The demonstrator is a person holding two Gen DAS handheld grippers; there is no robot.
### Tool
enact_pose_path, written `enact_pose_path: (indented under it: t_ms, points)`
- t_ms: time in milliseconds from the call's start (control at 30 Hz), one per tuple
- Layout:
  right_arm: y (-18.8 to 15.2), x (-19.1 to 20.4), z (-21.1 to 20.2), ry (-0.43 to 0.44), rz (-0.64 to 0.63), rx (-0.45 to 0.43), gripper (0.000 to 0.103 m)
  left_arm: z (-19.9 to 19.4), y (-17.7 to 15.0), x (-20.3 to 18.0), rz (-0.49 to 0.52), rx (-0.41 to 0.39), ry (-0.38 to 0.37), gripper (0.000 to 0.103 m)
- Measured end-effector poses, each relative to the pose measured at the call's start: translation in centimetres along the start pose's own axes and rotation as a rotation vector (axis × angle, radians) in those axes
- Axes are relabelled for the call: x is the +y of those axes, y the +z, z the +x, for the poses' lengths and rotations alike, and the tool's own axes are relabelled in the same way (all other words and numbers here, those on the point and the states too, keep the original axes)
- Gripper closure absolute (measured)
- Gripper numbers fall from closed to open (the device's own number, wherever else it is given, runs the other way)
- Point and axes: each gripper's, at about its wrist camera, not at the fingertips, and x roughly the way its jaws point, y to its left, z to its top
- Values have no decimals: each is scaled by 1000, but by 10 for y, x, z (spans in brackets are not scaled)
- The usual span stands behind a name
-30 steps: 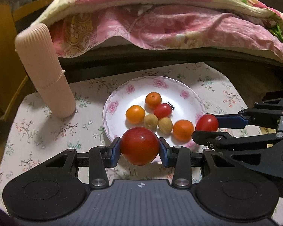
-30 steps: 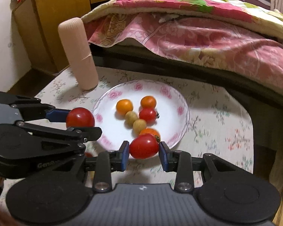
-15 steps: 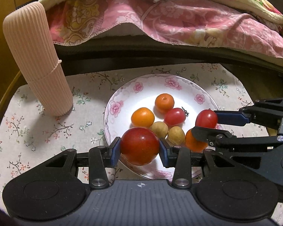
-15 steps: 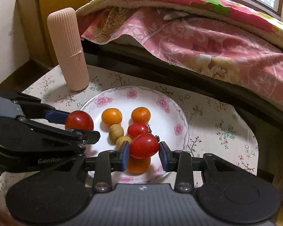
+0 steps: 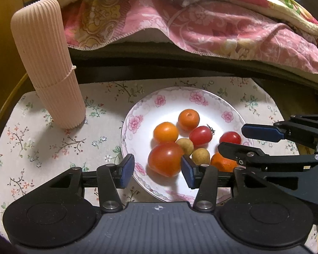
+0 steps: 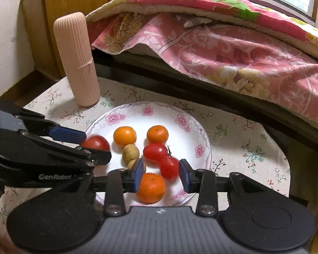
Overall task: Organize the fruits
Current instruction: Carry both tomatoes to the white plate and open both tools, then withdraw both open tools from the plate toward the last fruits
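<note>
Here, over a floral plate (image 5: 137,114) at centre frame, both grippers are letting go. The left gripper (image 5: 158,170), low in the left wrist view, is opening its jaws around a large red tomato (image 5: 165,158), with a clear gap on the left pad. The right gripper (image 6: 160,175) is also opening; a smaller red tomato (image 6: 169,167) sits between its pads, seemingly free. The release step looks nearly done; next, each gripper likely needs lifting clear without nudging the oranges (image 5: 188,119).
</note>
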Motion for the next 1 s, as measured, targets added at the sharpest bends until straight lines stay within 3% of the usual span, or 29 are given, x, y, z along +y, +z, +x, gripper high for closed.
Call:
enact_pose_path:
  t_ms: [533, 1000]
  points:
    - [5, -9, -18, -32, 43, -61, 57, -21, 4, -1, 11, -67, 7, 39]
    - [-5, 10, -34, 20, 25, -52, 57, -39, -6, 4, 8, -71, 16, 38]
